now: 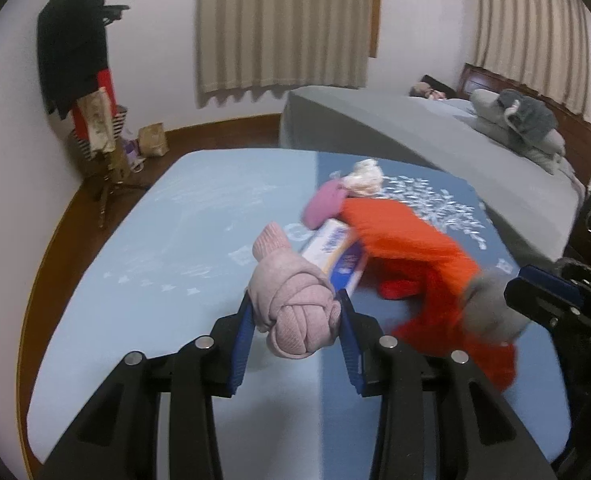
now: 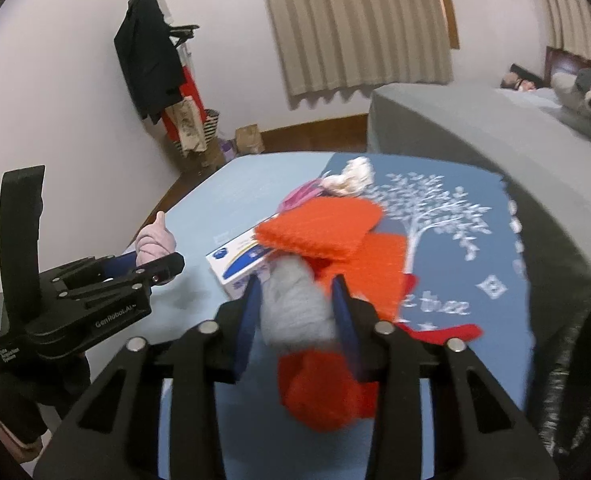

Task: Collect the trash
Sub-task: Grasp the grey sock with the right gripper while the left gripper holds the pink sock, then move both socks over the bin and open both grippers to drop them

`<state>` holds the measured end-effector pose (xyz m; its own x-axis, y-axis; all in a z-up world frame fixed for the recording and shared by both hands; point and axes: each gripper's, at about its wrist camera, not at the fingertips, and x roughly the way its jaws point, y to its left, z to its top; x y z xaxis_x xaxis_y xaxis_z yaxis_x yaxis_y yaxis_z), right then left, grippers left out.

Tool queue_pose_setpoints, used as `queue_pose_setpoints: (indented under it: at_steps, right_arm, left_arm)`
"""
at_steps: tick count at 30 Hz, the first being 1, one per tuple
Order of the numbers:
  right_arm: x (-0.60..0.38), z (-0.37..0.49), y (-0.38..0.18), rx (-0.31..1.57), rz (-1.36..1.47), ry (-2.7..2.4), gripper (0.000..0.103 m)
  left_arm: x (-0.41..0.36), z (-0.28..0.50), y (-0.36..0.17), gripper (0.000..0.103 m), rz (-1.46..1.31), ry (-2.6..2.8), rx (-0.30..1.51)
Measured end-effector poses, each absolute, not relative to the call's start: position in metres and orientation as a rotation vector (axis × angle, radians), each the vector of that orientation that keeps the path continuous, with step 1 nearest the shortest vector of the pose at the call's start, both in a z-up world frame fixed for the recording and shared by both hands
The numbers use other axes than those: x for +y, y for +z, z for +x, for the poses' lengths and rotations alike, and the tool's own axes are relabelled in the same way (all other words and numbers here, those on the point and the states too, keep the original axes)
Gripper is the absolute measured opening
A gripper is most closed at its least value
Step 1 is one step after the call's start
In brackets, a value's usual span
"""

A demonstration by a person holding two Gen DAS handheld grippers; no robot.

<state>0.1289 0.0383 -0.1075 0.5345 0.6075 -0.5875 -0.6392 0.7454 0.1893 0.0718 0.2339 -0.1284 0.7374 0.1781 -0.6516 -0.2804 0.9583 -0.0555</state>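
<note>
My left gripper (image 1: 295, 312) is shut on a knotted pale pink sock (image 1: 295, 312) and holds it above the blue mat (image 1: 135, 248). It also shows at the left of the right wrist view (image 2: 151, 268), with the pink sock (image 2: 153, 242) in it. My right gripper (image 2: 295, 304) is shut on a grey sock (image 2: 295, 312) that lies over an orange knitted cloth (image 2: 327, 232); the grey sock (image 1: 491, 308) also shows in the left wrist view. A white and blue box (image 1: 335, 252) lies under the orange cloth (image 1: 399, 232). A purple sock (image 1: 323, 204) and a crumpled white wad (image 1: 365, 178) lie behind.
A grey bed (image 1: 435, 136) with pillows and a plush toy (image 1: 527, 116) runs along the right. A coat stand (image 1: 75, 60) with dark clothes stands at the left wall by a striped basket (image 1: 119, 124) and a paper bag (image 1: 151, 140). The mat's dark half bears a white tree print (image 2: 435, 208).
</note>
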Motion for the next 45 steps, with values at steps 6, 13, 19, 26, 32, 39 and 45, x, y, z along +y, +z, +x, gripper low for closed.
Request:
queue_pose_setpoints:
  at_steps: [6, 13, 19, 26, 32, 39, 45]
  right_arm:
    - [0.007, 0.132, -0.102, 0.662, -0.044, 0.675, 0.034]
    - [0.005, 0.139, -0.122, 0.715, -0.010, 0.675, 0.035]
    - [0.028, 0.134, -0.125, 0.723, -0.012, 0.732, 0.045]
    - [0.075, 0.123, -0.128, 0.730, -0.044, 0.819, 0.054]
    - [0.114, 0.118, -0.144, 0.764, -0.101, 0.854, 0.062]
    - [0.135, 0.126, -0.166, 0.829, -0.139, 0.835, 0.062]
    - [0.141, 0.125, -0.174, 0.867, -0.177, 0.875, 0.032]
  left_arm:
    - [0.203, 0.082, -0.121, 0.040, -0.125, 0.185, 0.679]
    - [0.207, 0.077, -0.131, 0.040, -0.150, 0.186, 0.687]
    - [0.242, 0.056, -0.147, 0.040, -0.152, 0.274, 0.714]
    - [0.280, 0.033, -0.163, 0.040, -0.174, 0.363, 0.751]
    - [0.294, 0.023, -0.173, 0.040, -0.191, 0.384, 0.764]
    - [0.301, 0.020, -0.175, 0.040, -0.209, 0.391, 0.768]
    - [0.302, 0.021, -0.175, 0.040, -0.219, 0.389, 0.770]
